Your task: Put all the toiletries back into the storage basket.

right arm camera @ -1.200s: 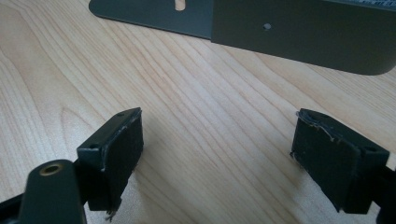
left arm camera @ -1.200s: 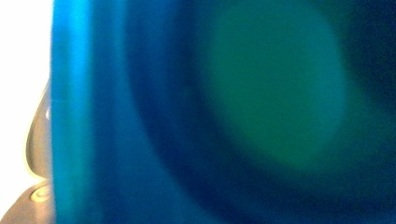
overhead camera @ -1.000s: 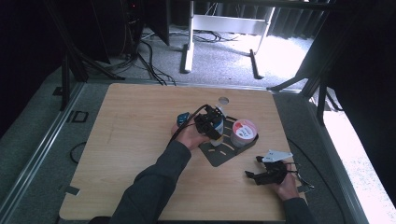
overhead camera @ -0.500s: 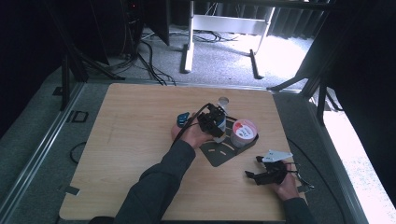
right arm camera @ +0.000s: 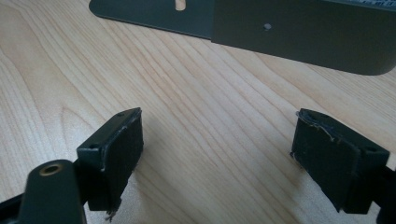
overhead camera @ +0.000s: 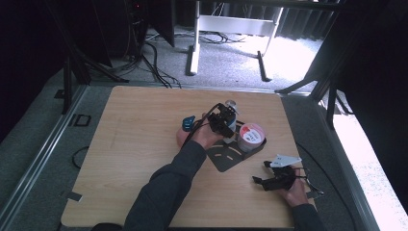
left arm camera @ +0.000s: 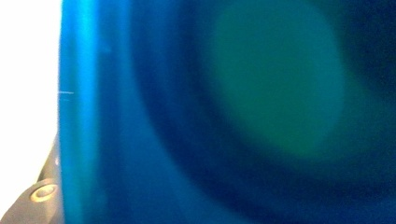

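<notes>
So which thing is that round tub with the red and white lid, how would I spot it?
Start at the light wooden table and find the flat black metal plate right of its middle. The round tub with the red and white lid stands at that plate's far right end, the only red thing there, beside the left gripper.

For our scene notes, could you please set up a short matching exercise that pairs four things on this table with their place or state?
Things:
1. left gripper
2. right gripper
3. tape roll
4. black metal plate

Places or states:
A. lying flat on the wood, slotted
B. fingers apart above bare wood, nothing between them
C. sitting at the plate's raised far end, red and white
D. raised over the plate's far end, next to the tape roll

Pairs: 1-D, 2-B, 3-C, 4-A
</notes>
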### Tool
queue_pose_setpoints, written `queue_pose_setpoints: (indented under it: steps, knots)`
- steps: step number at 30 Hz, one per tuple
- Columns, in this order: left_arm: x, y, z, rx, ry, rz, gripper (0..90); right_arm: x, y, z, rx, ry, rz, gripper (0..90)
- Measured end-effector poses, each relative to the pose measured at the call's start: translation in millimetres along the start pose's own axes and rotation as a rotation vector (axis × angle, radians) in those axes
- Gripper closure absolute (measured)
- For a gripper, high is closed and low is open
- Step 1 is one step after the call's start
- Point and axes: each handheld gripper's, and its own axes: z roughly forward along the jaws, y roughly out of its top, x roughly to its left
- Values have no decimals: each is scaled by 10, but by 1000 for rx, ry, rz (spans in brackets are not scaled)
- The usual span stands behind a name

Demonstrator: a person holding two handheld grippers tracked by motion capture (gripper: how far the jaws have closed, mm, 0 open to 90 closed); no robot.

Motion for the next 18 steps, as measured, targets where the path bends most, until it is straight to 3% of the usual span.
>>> queue_pose_setpoints:
  steps: [4,18]
  knots:
    - [21,8,35,-28,5,-14,555,0,0,0,0,0,1,163]
    - [14,89,218,-30,35,-9,555,1,0,0,0,0,1,162]
